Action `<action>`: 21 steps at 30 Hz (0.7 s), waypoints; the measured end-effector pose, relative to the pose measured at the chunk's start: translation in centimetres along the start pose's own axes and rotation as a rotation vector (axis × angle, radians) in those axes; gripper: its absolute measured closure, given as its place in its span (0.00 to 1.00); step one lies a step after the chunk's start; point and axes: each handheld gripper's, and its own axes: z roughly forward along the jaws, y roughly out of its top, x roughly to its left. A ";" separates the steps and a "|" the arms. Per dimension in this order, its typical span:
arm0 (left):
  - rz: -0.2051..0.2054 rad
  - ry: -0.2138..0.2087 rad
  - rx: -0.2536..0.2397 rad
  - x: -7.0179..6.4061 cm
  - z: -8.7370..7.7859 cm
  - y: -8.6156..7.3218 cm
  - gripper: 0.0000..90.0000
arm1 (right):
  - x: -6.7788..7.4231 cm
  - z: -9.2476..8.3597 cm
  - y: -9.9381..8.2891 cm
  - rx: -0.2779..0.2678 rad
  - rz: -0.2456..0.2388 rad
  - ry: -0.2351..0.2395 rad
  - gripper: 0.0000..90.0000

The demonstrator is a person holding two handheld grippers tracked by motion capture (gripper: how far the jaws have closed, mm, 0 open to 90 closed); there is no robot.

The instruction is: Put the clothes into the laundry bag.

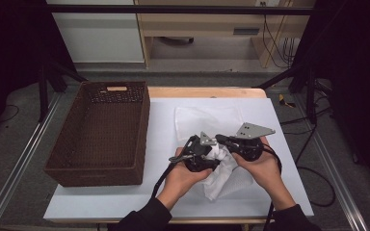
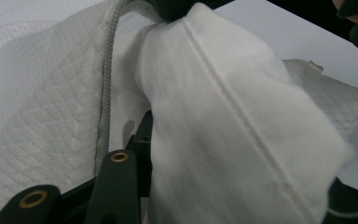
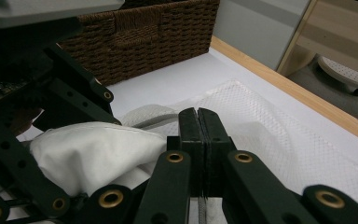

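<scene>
Near the table's middle front, both grippers meet tip to tip. My left gripper (image 1: 211, 153) (image 2: 233, 186) is closed on a bundle of white cloth (image 1: 220, 174) (image 2: 223, 121) (image 3: 93, 149), which bulges between its jaws and hangs toward the table. My right gripper (image 1: 224, 142) (image 3: 198, 126) has its jaws pressed together on the grey corded rim (image 2: 105, 88) (image 3: 154, 121) of a white mesh bag (image 1: 207, 120) (image 2: 37, 121) (image 3: 270, 126). The bag's rim is lifted beside the cloth, and the rest of the bag lies flat on the white table cover.
A brown wicker basket (image 1: 142, 130) (image 3: 158, 32) stands open at the table's left. The table's wooden far edge (image 1: 207, 91) (image 3: 289, 88) runs behind the mesh bag. Cables trail from both grippers toward the front edge.
</scene>
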 end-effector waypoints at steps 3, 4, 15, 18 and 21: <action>-0.009 0.002 -0.006 0.2 0.1 -0.1 0.61 | 0.0 0.0 0.0 0.001 -0.002 0.000 1.00; -0.012 0.003 -0.009 0.2 0.2 -0.1 0.61 | 0.0 0.0 0.0 0.001 -0.002 0.001 1.00; -0.045 0.026 -0.034 1.0 1.1 -0.4 0.60 | 0.2 0.0 0.0 0.004 -0.011 0.005 1.00; -0.054 0.030 -0.041 1.1 1.4 -0.6 0.60 | 0.3 0.1 0.0 0.009 -0.014 0.006 1.00; -0.056 0.039 -0.045 1.2 1.7 -0.7 0.59 | 0.4 0.2 0.0 0.011 -0.019 0.010 1.00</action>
